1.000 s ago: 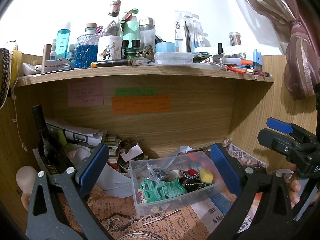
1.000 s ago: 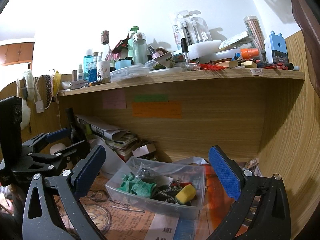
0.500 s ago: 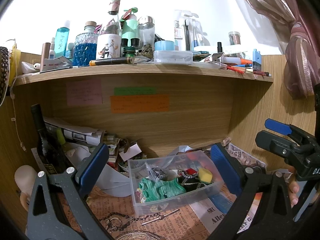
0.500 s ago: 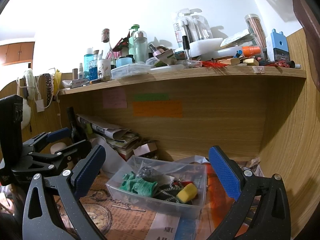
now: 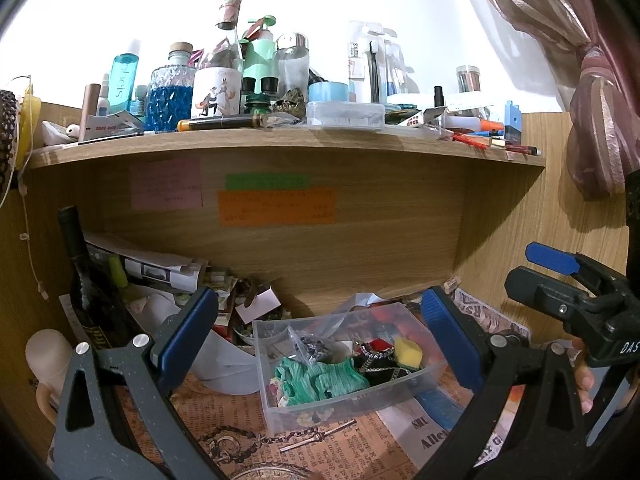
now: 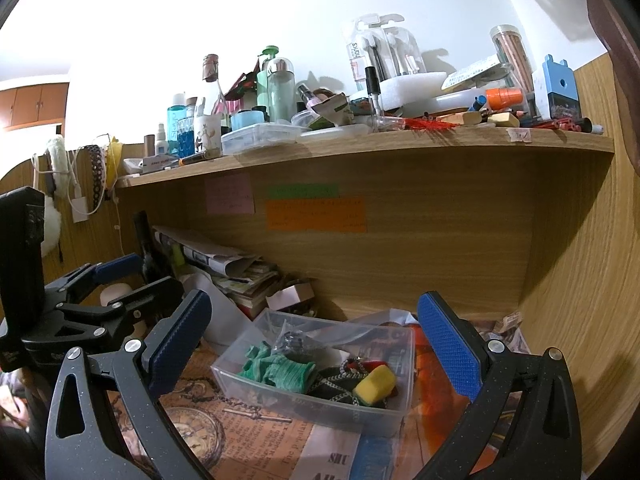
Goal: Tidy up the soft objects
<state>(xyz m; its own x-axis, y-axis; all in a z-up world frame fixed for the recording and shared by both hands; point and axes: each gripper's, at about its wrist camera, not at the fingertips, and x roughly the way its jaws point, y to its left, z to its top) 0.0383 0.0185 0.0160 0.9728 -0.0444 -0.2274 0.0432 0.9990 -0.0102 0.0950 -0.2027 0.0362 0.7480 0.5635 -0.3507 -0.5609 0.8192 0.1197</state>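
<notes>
A clear plastic bin [image 5: 424, 378] [image 6: 304, 404] sits on the newspaper-covered desk under the shelf. It holds a green cloth [image 5: 320, 376] [image 6: 280, 370], a yellow sponge [image 5: 408, 354] [image 6: 374, 384], a dark chain pouch [image 5: 374, 362] and a small bag of beads [image 5: 312, 346]. My left gripper [image 5: 320, 336] is open and empty, held in front of the bin. My right gripper [image 6: 312, 332] is open and empty, also in front of the bin. Each gripper shows at the edge of the other's view.
A wooden shelf [image 5: 280, 144] above carries several bottles and pens. Sticky notes [image 5: 276, 206] are on the back panel. A dark bottle [image 5: 86, 292] and stacked papers [image 5: 160, 268] stand at the left. A wooden side wall [image 6: 580, 280] closes the right.
Both views have shifted very slightly; the bin and its contents have not moved. Both grippers stay open.
</notes>
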